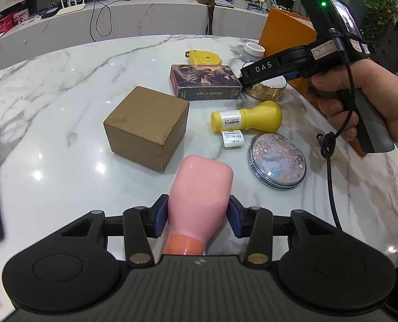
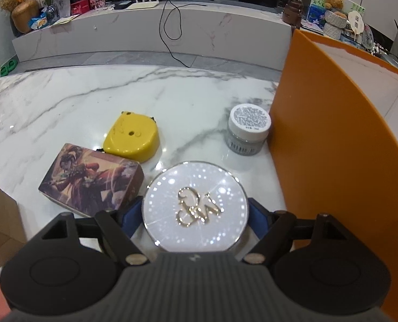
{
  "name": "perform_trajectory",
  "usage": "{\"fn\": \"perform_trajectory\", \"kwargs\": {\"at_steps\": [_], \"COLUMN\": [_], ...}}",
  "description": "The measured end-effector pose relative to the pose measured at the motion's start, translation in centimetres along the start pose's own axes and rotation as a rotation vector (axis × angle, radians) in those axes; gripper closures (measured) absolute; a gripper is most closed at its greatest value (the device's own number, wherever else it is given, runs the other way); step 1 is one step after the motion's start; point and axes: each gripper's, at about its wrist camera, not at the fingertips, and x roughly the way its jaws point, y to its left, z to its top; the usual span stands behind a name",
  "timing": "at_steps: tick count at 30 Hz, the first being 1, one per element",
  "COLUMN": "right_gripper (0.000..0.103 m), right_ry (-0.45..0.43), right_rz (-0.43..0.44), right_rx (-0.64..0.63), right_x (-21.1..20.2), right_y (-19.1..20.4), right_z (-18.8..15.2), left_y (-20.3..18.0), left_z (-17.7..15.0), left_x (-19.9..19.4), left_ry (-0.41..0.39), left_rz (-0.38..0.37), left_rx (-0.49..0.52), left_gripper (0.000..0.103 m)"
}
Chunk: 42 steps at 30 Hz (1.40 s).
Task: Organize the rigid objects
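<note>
— Marble table (image 1: 64,94), grey-veined, loose items scattered across it, shelving behind. What do you want noted?

— Both grips, and where the next piece lies

— Left gripper (image 1: 198,209): jaws drawn in, pads pressed on both flanks of the pink bottle (image 1: 201,185). It is held clear of the table. Its long axis runs straight out along the fingers, fat end forward, orange neck back towards the camera

— And the right?

— Right gripper (image 2: 194,209): jaws spread wide, one pad on each side of the gold jar (image 2: 199,182) with the white lid. The jar sits on the table squarely between them. I see no pinch yet, so I note it as straddled, not gripped. A round body, so no axis to line up on

— Where does it go?

— My guess is the orange bin (image 2: 333,134). Its wall stands just beside the jar on the right, so my right hand is nearer by far. The card box (image 2: 91,185) sits close on the other side, near the left pad

— Risk?

— Smooth lid, rounded side; I judge a shallow bite could slip
</note>
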Motion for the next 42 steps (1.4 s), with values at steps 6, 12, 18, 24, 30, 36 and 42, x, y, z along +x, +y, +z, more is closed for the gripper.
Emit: {"fn": "perform_trajectory", "kwargs": {"at_steps": [6, 12, 18, 24, 30, 36, 42], "right_gripper": [0.026, 0.028, 0.028, 0.028, 0.028, 0.028, 0.028], "right_ry": [0.001, -0.002, 0.005, -0.011, -0.024, -0.035, -0.073], "right_rz": [0.006, 0.009, 0.006, 0.005, 0.005, 0.004, 0.014], "right_rx": [-0.01, -0.015, -0.027, -0.054, -0.043, -0.037, -0.042], "right_x": [-0.1, -0.5, -0.8, -2.0, -3.4, -5.1, -7.7], "right_y": [-0.1, -0.2, 0.2, 0.8, 0.5, 0.3, 0.9], "right_z": [0.0, -0.6, -0.5, -0.2, 0.0, 0.3, 0.9], "left_y": [-0.1, -0.2, -0.3, -0.2, -0.4, -1.0, -2.1], "left_z": [0.1, 0.1, 0.5, 0.5, 0.7, 1.3, 1.7], "left_x": [0.2, 0.2, 0.4, 0.2, -0.8, -1.7, -2.2], "left_ry": [-0.004, -0.009, -0.001, -0.004, -0.024, -0.038, -0.041], "left_rz": [0.01, 0.014, 0.017, 0.019, 0.021, 0.02, 0.021], "left_rx": [0.014, 0.013, 0.008, -0.002, -0.002, -0.002, 0.009], "left_gripper": [0.052, 0.052, 0.052, 0.053, 0.053, 0.053, 0.053]}}
